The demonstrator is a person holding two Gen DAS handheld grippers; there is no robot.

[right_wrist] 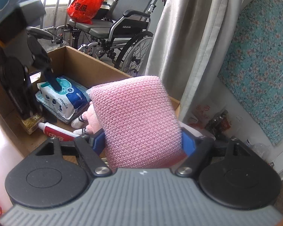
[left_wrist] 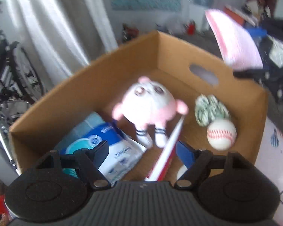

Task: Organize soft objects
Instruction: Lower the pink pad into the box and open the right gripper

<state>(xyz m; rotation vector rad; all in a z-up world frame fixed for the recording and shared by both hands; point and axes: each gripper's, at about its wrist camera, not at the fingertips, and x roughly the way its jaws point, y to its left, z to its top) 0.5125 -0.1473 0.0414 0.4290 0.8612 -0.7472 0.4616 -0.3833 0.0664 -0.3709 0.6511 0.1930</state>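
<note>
My right gripper (right_wrist: pixel 143 141) is shut on a pink mesh sponge (right_wrist: pixel 137 116) and holds it above the far side of a cardboard box (right_wrist: pixel 88 67). The sponge also shows in the left wrist view (left_wrist: pixel 235 37), raised beyond the box (left_wrist: pixel 84 86). My left gripper (left_wrist: pixel 143 150) is open and empty over the box's near end; it shows in the right wrist view (right_wrist: pixel 47 71). In the box lie a pink plush toy (left_wrist: pixel 151 105), a wipes pack (left_wrist: pixel 107 146), a toothpaste tube (left_wrist: pixel 169 146), a baseball (left_wrist: pixel 221 133) and a green-white scrunchie (left_wrist: pixel 209 109).
A wheelchair (right_wrist: pixel 122 28) with a red bag (right_wrist: pixel 86 1) stands behind the box by a grey curtain (right_wrist: pixel 194 37). A floral cloth (right_wrist: pixel 260 66) hangs on the wall. Dark clutter (left_wrist: pixel 273 66) lies beyond the box in the left wrist view.
</note>
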